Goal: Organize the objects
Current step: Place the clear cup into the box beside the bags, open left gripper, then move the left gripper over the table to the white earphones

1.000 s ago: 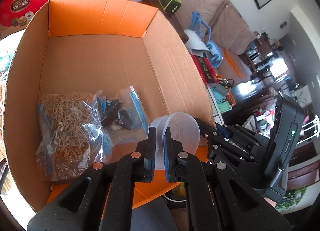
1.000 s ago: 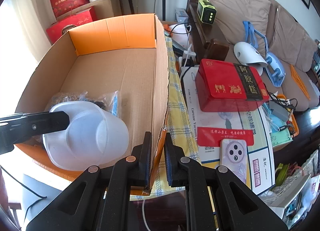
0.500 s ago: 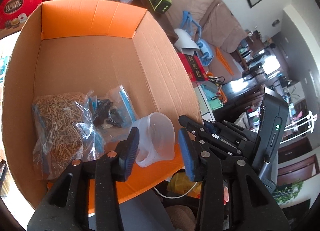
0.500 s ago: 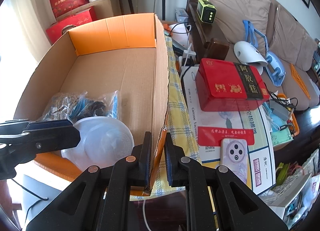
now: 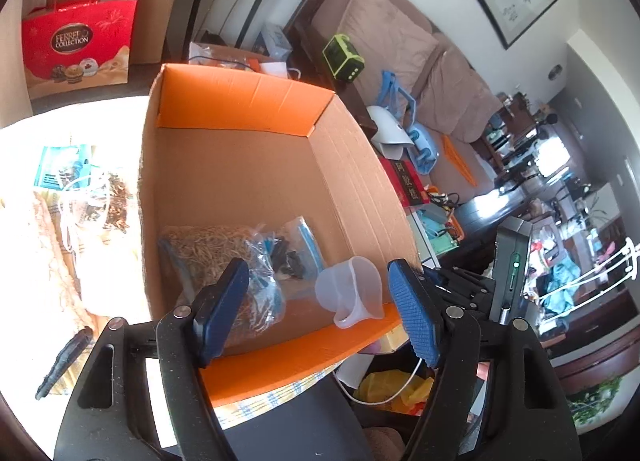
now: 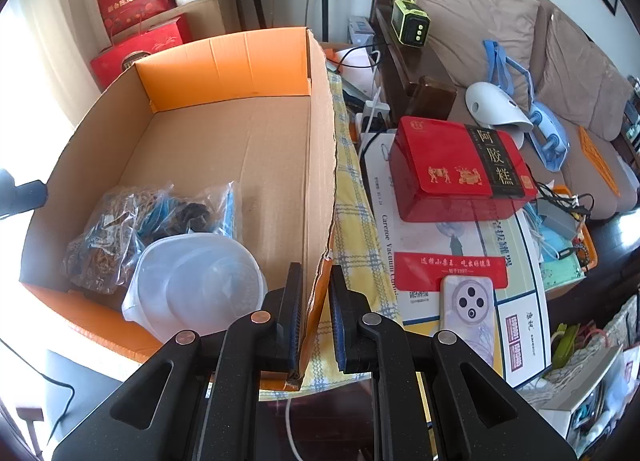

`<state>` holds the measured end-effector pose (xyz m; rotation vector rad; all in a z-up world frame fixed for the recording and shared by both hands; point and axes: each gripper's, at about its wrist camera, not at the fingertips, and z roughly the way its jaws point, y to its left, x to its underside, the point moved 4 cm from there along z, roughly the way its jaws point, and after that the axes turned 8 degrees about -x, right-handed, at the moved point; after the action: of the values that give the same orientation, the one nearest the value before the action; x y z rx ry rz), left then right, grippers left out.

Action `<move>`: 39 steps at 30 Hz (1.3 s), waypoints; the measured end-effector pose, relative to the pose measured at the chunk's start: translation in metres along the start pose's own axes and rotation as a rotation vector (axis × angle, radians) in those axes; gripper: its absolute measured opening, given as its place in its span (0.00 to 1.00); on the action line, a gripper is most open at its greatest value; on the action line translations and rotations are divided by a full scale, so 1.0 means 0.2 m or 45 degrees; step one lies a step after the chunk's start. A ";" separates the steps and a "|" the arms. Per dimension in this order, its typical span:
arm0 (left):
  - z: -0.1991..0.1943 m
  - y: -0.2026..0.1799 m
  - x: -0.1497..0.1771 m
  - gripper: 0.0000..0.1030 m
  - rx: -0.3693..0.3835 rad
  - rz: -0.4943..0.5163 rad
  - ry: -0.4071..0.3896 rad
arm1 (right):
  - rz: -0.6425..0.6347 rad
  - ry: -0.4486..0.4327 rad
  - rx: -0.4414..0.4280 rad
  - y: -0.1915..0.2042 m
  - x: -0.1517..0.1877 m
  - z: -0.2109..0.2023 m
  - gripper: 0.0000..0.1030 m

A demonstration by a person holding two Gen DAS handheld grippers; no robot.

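My left gripper (image 5: 320, 313) has just been opening; its blue-padded fingers (image 5: 414, 321) now stand wide apart with nothing pressed between them. Beyond the fingers, the translucent measuring cup (image 5: 350, 291) lies on its side on the floor of the cardboard box (image 5: 240, 181), against the near orange flap, free of both pads. Ahead of the left finger sit a clear bag of dried strands (image 5: 216, 257) and a smaller zip bag of dark pieces (image 5: 292, 257), touching each other. My right gripper (image 6: 314, 317) is clamped on the box's right wall (image 6: 320, 181) at its near corner. To the right of its fingers, on the tabletop (image 6: 356, 197), lie a red tin (image 6: 456, 169) and a phone (image 6: 466, 303).
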<state>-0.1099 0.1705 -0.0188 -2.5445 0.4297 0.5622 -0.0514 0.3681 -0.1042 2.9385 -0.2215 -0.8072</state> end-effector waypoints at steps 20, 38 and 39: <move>-0.31 1.00 0.06 0.68 -0.577 -0.292 -0.130 | -0.029 0.009 0.013 0.00 -0.01 0.01 0.12; -0.21 1.06 0.07 0.68 -0.667 -0.262 -0.104 | -0.027 0.022 0.029 0.00 -0.01 0.03 0.13; -0.19 1.05 0.06 0.68 -0.656 -0.250 -0.096 | -0.023 0.023 0.027 0.00 -0.01 0.03 0.13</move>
<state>-0.1717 -0.0246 -0.0774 -2.9907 -0.0020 0.7693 -0.0555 0.3681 -0.1084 2.9706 -0.2035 -0.7851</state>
